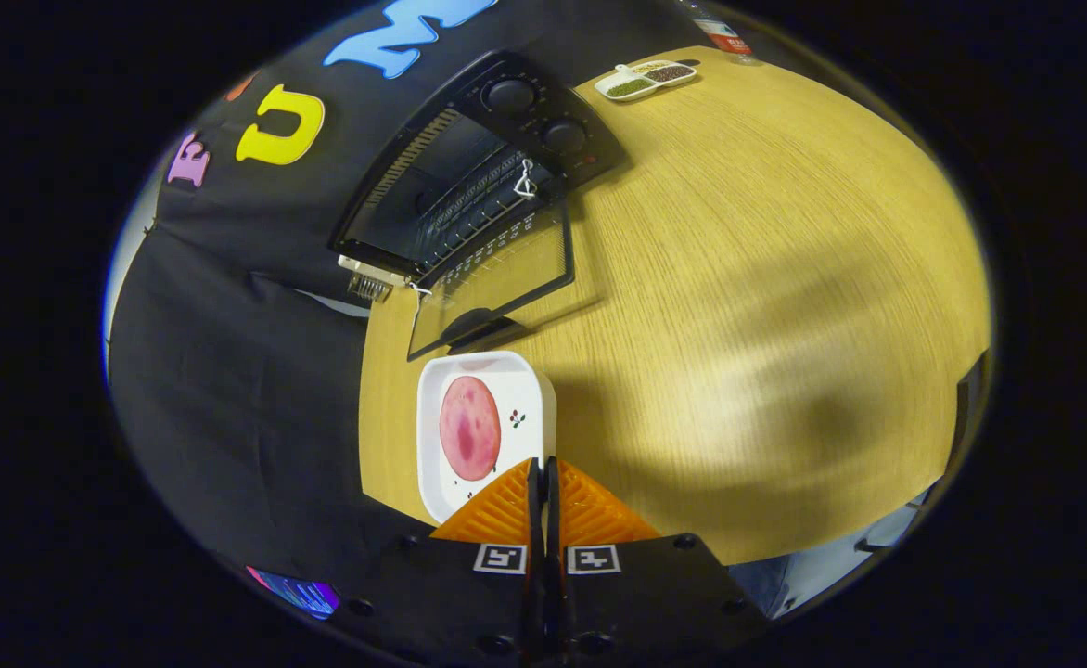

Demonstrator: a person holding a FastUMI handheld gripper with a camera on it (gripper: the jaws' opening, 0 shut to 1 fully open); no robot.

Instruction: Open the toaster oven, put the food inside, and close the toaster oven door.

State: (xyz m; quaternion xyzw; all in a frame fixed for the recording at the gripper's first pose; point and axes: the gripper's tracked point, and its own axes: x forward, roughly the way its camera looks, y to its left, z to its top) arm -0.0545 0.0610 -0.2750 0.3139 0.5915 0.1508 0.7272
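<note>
Gripper (543,478) fingers pressed together on the near rim of the plate (437,436) carrying the food (469,428) on the counter (738,278), while beyond it the oven (479,176) door (497,278) already lies open, so loading and closing remain.

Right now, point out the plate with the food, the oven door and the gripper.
White plate (528,385): gripper view, bare right rim.
Oven door (497,278): gripper view, glass pane, folded open.
Gripper (543,473): gripper view, between its closed fingertips, over the plate's near edge.
</note>
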